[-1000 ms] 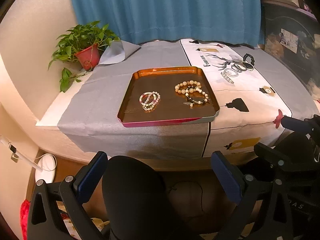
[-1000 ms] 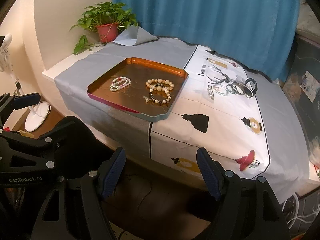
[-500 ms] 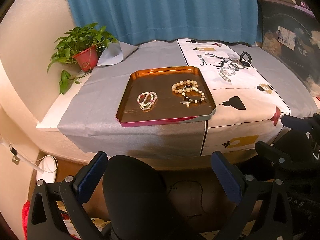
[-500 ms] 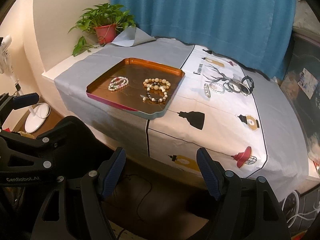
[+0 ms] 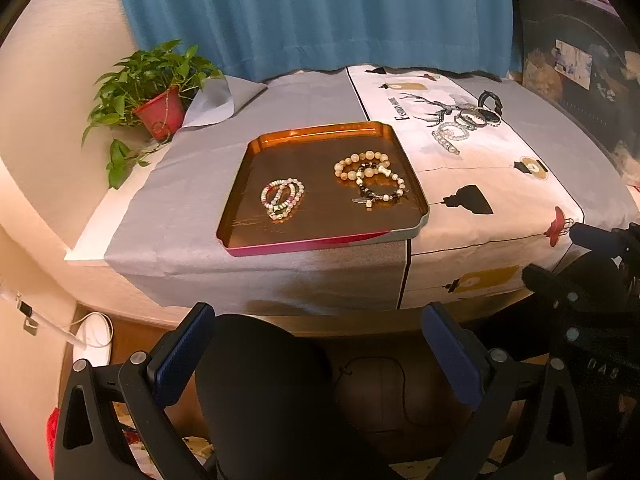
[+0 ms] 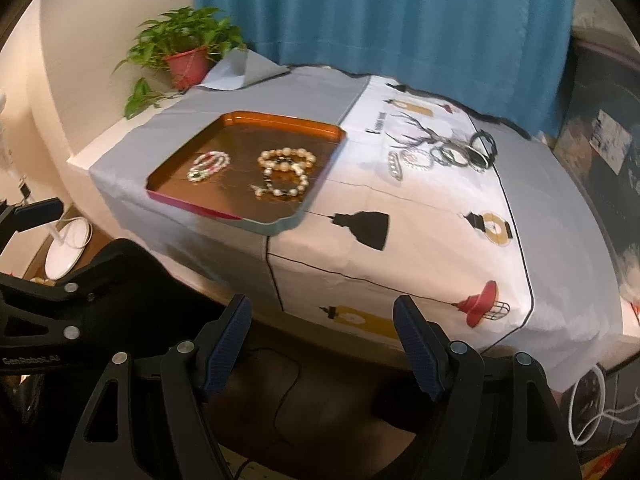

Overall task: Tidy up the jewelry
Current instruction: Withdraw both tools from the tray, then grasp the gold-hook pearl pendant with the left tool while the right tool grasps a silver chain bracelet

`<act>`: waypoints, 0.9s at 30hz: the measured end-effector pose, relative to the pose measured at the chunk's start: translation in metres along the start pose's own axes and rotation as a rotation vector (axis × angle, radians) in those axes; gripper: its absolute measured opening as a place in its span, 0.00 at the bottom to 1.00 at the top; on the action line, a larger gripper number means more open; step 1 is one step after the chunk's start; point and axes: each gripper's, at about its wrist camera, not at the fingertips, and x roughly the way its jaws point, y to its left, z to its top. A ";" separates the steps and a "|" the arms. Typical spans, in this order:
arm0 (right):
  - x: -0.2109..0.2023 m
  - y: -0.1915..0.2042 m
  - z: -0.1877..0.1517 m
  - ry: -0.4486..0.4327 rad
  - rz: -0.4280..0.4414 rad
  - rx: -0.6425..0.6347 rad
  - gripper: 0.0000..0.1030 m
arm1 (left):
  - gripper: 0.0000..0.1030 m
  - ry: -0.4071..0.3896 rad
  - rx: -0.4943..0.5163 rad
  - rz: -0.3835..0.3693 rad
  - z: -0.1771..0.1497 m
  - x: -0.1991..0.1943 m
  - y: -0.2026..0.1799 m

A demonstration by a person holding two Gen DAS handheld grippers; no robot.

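An orange tray (image 5: 320,133) sits on the cloth-covered table. It holds a pink-and-white bead bracelet bundle (image 5: 282,198), a cream bead bracelet (image 5: 362,162) and a dark-and-white one (image 5: 384,190). Several loose bracelets (image 5: 466,124) lie on the white printed cloth, right of the tray. My left gripper (image 5: 316,340) hangs open below the table's front edge, above a dark rounded shape. My right gripper (image 6: 322,320) is open and empty, also short of the table edge. The right wrist view shows the tray (image 6: 280,120) at left and the loose bracelets (image 6: 444,156) further back.
A potted plant (image 5: 160,108) stands at the table's back left corner. A blue curtain (image 5: 320,12) hangs behind it. A white round base (image 5: 94,336) and a cable lie on the floor at left. Dark furniture (image 5: 580,80) stands at the right.
The right wrist view has drifted and tilted a little, so the table sits slightly further left, with some blur. The left view is almost the same. Both grippers stay open.
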 end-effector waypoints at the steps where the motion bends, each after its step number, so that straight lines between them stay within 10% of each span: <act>1: 0.002 -0.003 0.000 0.002 -0.004 0.007 0.72 | 0.99 0.004 0.002 0.001 0.002 0.003 -0.001; 27: 0.190 -0.159 0.151 0.043 -0.152 0.305 0.72 | 0.99 0.055 0.003 0.035 0.092 0.088 0.002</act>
